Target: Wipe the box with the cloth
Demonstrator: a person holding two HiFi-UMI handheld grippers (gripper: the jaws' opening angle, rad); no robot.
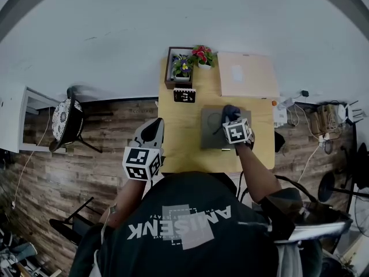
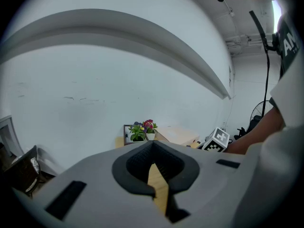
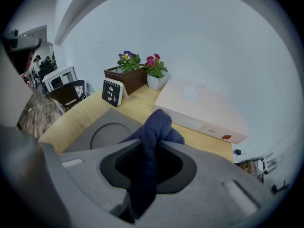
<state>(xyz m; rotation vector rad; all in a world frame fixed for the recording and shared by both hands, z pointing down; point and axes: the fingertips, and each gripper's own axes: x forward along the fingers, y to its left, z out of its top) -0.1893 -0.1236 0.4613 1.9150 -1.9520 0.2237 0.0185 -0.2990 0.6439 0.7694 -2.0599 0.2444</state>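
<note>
The right tool [image 3: 151, 151] is clamped on the dark blue cloth [image 3: 156, 127], above the grey mat [image 3: 102, 132]. The pale box [image 3: 199, 106] lies flat on the bench [image 3: 142, 102], just ahead and a little to the right, with its long side across the reach. The left tool [image 2: 154, 175], its jaws seemingly together and empty, hangs beyond the bench's left edge, so the right one is nearer.

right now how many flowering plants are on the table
2: purple-flowered plant in the brown wooden box at the table's far left corner; red-flowered plant in a white pot beside it.
</note>
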